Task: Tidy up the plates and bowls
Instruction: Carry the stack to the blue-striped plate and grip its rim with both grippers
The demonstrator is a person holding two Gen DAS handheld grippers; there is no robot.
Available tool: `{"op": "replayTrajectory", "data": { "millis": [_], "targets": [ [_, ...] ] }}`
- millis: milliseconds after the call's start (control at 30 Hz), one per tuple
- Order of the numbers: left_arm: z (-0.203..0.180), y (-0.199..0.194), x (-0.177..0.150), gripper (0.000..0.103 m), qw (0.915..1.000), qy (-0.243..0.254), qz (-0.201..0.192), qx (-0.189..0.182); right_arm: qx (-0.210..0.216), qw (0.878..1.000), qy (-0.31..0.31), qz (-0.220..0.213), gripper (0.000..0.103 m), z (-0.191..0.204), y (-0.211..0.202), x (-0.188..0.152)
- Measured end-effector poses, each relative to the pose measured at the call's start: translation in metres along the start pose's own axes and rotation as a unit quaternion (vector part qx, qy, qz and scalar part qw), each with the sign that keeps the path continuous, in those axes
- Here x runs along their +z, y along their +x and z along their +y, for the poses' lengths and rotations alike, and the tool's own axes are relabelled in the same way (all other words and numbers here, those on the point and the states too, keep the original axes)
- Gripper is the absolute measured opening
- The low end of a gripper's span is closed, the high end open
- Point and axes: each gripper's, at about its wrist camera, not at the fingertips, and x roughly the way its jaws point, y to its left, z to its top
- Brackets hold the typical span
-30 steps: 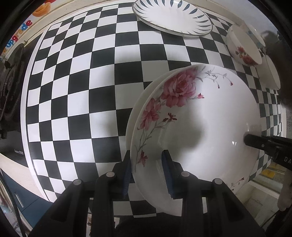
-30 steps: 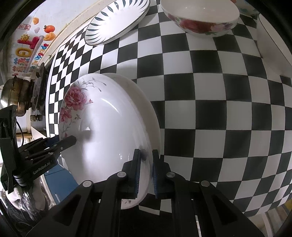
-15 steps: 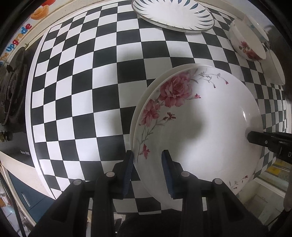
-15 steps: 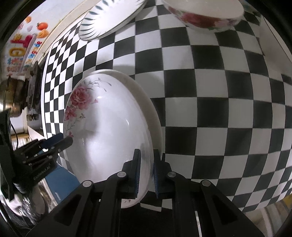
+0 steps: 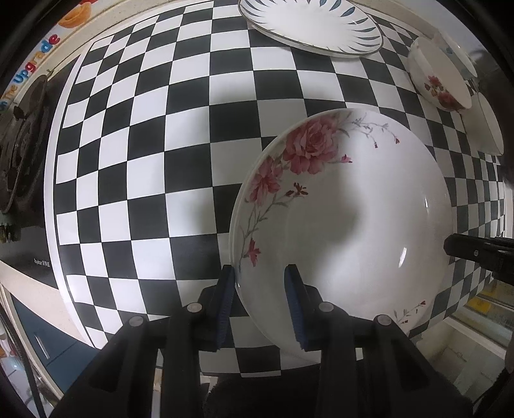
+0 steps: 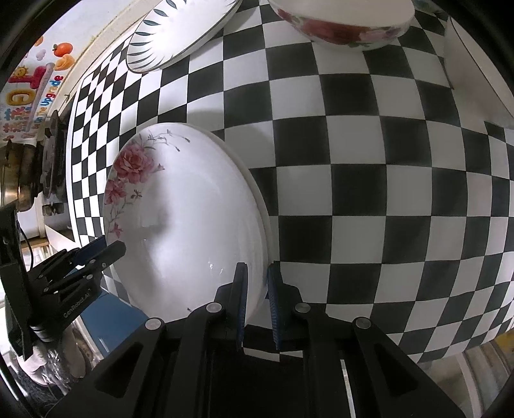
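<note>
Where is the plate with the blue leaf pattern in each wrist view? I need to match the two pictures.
Left wrist: the blue-leaf plate lies at top centre, on the far side of the checkered mat.
Right wrist: the same plate sits at top left.
Shared landmark: the rose plate, below it in both views.

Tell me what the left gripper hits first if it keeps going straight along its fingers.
The left gripper straddles the rim of the rose plate, so that rim comes first, then probably the checkered cloth beneath; depth is unclear.
</note>
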Motion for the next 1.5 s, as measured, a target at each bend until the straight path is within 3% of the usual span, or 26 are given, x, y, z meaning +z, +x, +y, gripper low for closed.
{"op": "replayTrajectory", "data": {
  "millis": [100,300,333,367,400,533,633,800,1033,1300,1433,1500],
  "targets": [
    [0.003,-0.012,-0.001,0.029,0.9999,-0.007,-0.013,0.002,-0.002,1.000,-0.003,-0.001,0.016,-0.001,-0.004,0.001],
    [0.008,-0.077,0.013,0.030,0.9955,-0.031,-0.089,-0.009,0.003,0.999,-0.017,-0.030,0.018,0.008,-0.039,0.007],
    [0.009,-0.087,0.019,0.030,0.9940,-0.034,-0.103,-0.014,0.008,0.999,-0.023,-0.040,0.026,0.012,-0.049,0.010],
    [0.008,-0.098,0.025,0.030,0.9922,-0.035,-0.118,-0.020,0.017,0.998,-0.031,-0.057,0.042,0.017,-0.062,0.013],
    [0.006,-0.106,0.032,0.030,0.9907,-0.034,-0.129,-0.028,0.023,0.996,-0.036,-0.073,0.048,0.021,-0.072,0.017],
    [0.007,-0.127,0.078,0.037,0.9854,-0.022,-0.166,-0.033,0.055,0.985,-0.069,-0.149,0.060,0.042,-0.115,0.042],
    [0.019,-0.115,0.116,0.037,0.9861,-0.043,-0.151,-0.054,0.027,0.979,-0.099,-0.179,0.062,0.059,-0.133,0.078],
    [0.040,-0.076,0.177,0.037,0.9861,-0.086,-0.102,-0.098,0.014,0.985,-0.084,-0.148,0.062,0.056,-0.128,0.161],
    [0.044,-0.024,0.219,0.037,0.9879,-0.100,-0.053,-0.106,0.009,0.994,-0.050,-0.092,0.062,0.033,-0.077,0.255],
    [0.044,0.019,0.245,0.037,0.9883,-0.099,-0.013,-0.115,-0.006,0.998,-0.043,-0.055,0.059,0.028,-0.042,0.280],
    [0.042,0.026,0.250,0.035,0.9867,-0.102,-0.014,-0.126,-0.007,0.998,-0.042,-0.035,0.047,0.025,-0.026,0.288],
    [0.041,0.026,0.250,0.025,0.9860,-0.099,-0.026,-0.132,-0.009,0.999,-0.044,-0.027,0.035,0.025,-0.018,0.291]
  ]
}}
